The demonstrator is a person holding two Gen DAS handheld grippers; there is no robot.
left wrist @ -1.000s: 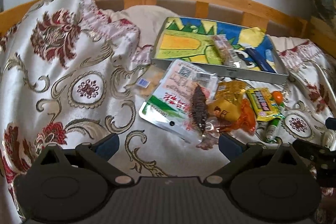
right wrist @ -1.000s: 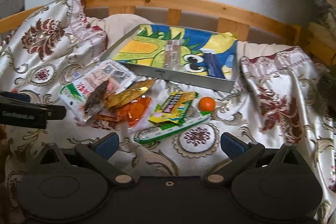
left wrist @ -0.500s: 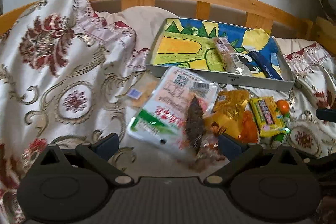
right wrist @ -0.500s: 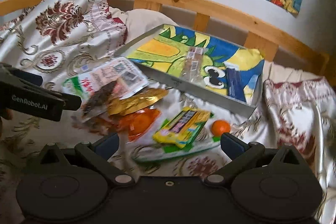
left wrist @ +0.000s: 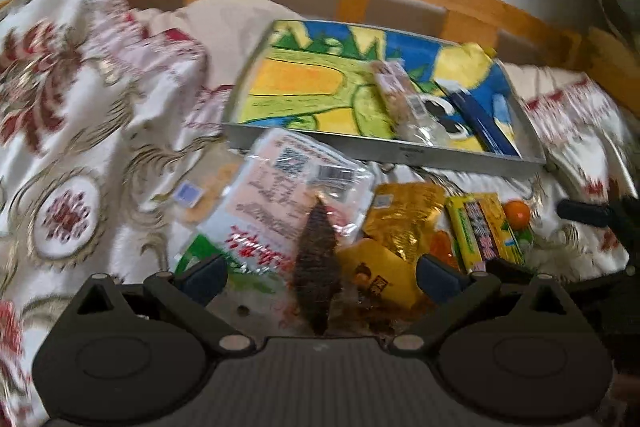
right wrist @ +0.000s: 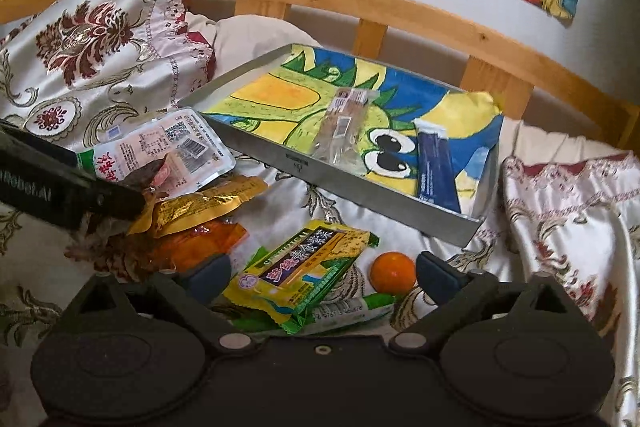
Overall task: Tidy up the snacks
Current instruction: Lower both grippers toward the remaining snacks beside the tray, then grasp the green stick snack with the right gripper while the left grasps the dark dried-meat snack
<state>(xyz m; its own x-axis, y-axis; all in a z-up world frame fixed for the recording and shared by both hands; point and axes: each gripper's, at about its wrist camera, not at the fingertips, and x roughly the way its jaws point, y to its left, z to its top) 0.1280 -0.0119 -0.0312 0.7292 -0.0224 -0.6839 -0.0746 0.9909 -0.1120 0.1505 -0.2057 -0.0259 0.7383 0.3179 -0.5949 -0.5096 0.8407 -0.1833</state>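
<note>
Both my claws have dropped closer: left claw (left wrist: 322, 273) open over the dark snack (left wrist: 316, 259), right claw (right wrist: 322, 277) open over the yellow packet (right wrist: 304, 267); grasps look imminent.

The whole left wrist view is smeared with motion blur, so the print on the white snack bag (left wrist: 280, 203) cannot be read. In the right wrist view the left gripper (right wrist: 60, 179) covers that bag's lower left corner and part of the gold packet (right wrist: 200, 203). The green stick pack (right wrist: 344, 311) lies mostly hidden beneath the yellow-green wafer pack (right wrist: 300, 271).
</note>
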